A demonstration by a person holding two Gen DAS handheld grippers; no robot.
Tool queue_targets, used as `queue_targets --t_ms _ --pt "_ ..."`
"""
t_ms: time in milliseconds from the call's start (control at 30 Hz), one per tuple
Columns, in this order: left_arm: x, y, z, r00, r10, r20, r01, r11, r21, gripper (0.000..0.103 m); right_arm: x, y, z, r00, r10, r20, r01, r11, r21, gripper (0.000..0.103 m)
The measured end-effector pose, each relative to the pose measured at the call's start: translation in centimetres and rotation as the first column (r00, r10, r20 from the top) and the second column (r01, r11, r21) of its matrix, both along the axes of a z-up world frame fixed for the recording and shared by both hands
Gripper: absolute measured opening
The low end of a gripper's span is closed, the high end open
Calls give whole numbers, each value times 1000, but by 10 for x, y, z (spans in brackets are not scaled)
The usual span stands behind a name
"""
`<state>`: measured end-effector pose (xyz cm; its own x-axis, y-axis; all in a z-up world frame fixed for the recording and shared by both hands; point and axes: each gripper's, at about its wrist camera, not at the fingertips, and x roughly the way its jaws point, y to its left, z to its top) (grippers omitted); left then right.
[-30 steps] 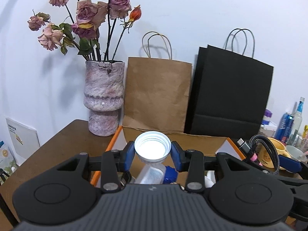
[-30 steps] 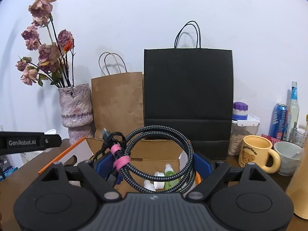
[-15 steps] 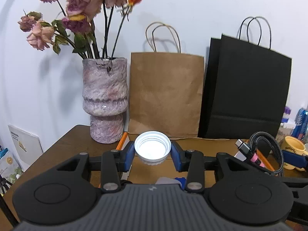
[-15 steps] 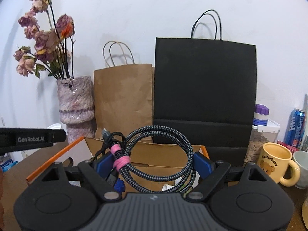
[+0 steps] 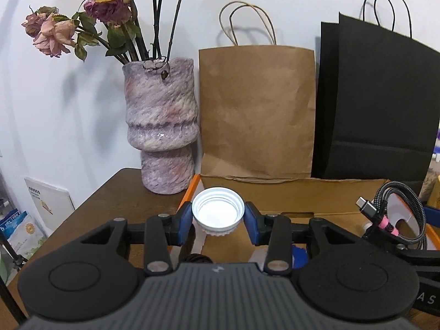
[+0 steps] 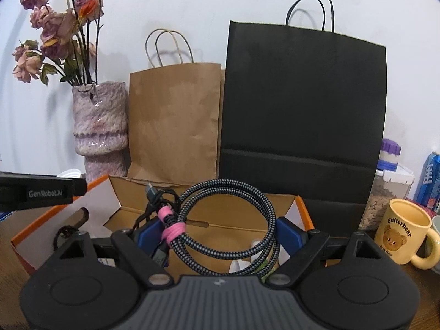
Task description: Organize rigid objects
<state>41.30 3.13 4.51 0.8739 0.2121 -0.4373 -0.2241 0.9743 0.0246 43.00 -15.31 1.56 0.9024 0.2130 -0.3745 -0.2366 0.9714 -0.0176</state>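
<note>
Left wrist: claw (image 5: 217, 218) level, around cap (image 5: 217, 210)

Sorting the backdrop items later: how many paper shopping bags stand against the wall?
2. A brown paper bag stands right of the mottled pink vase; a black paper bag stands right of the brown one. The left wrist view hints another black bag may hide behind.

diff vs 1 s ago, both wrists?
Both claws have lowered and moved in toward the cardboard box; the bottles inside have mostly dropped out of view. No change in hold: left claw still pinches the white cap, right claw still holds the braided cable.
</note>
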Motion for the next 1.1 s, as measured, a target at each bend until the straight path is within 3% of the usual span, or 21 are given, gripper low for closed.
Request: queue_targets --t_ms 167,333,367,400,433,1100 --pt "0 -1 -1 1000 -5 -6 5 1000 22 43 0 0 -4 1000 1 -5 -1 1000 -8 87" --pt "-5 -2 2 1000 -11 26 10 1000 30 87 3 -7 -6 999 -23 -25 23 1000 13 90" --pt "-6 -2 3 999 -13 34 12 999 30 91 4 -9 -7 999 -33 -28 33 999 13 95" --pt "-6 -2 4 999 -12 40 11 999 30 102 4 -11 -7 999 -44 -29 44 999 17 98" --pt "-7 -2 5 999 -13 48 11 999 30 103 4 -13 -7 998 -51 -26 52 998 24 103" --pt "-20 2 18 996 -27 82 27 1000 5 103 -4 -26 4 997 -73 -17 74 996 53 103"
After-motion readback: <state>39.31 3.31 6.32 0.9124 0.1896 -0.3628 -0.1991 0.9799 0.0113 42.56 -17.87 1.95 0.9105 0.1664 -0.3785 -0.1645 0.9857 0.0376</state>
